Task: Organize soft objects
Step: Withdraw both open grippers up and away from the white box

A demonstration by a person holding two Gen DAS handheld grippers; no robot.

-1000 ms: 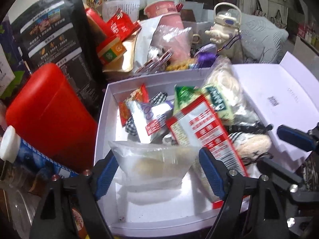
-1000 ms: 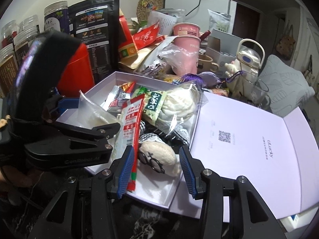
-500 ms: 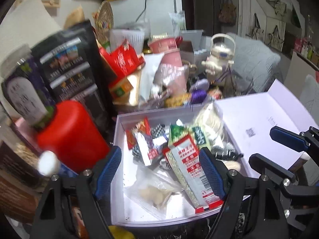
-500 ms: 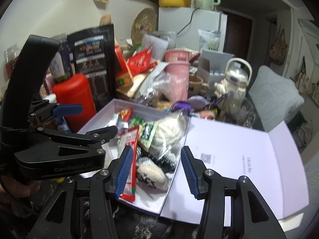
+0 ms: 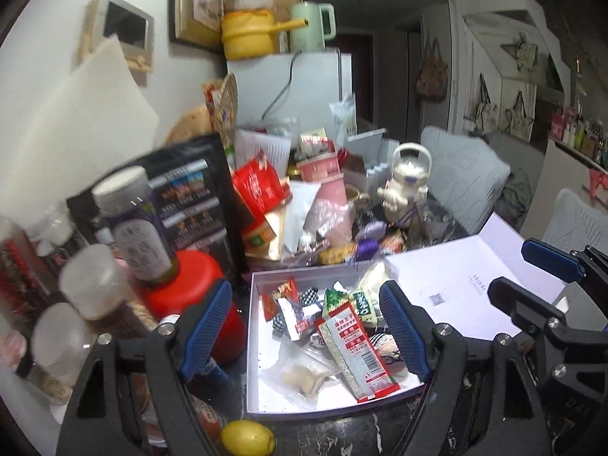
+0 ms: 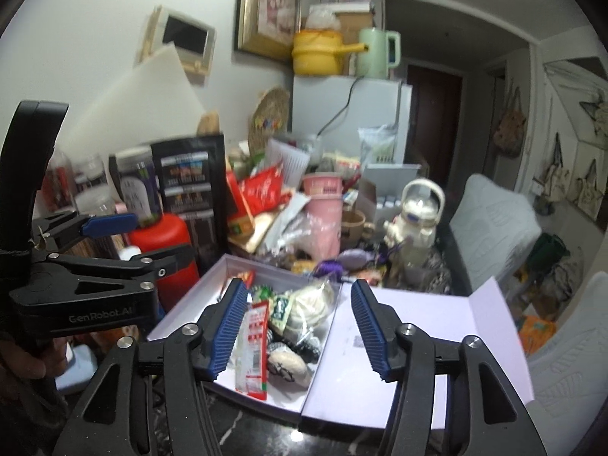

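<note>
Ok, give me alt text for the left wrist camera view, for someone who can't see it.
An open white box of snack packets sits on a cluttered dark table, framed between the empty open left gripper. A long red packet and a clear bag lie inside; a lemon lies just outside in front, and the right gripper shows at the right edge.

Left claw (image 5: 304, 326), right claw (image 6: 296, 326) agape, empty

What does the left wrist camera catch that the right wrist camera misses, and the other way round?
Only the left wrist view shows a lemon on the dark table before the white box, and a clear bag lying inside. Only the right wrist view shows a hand holding the left gripper. Both show the long red packet in the box, the red container and the open lid.
</note>
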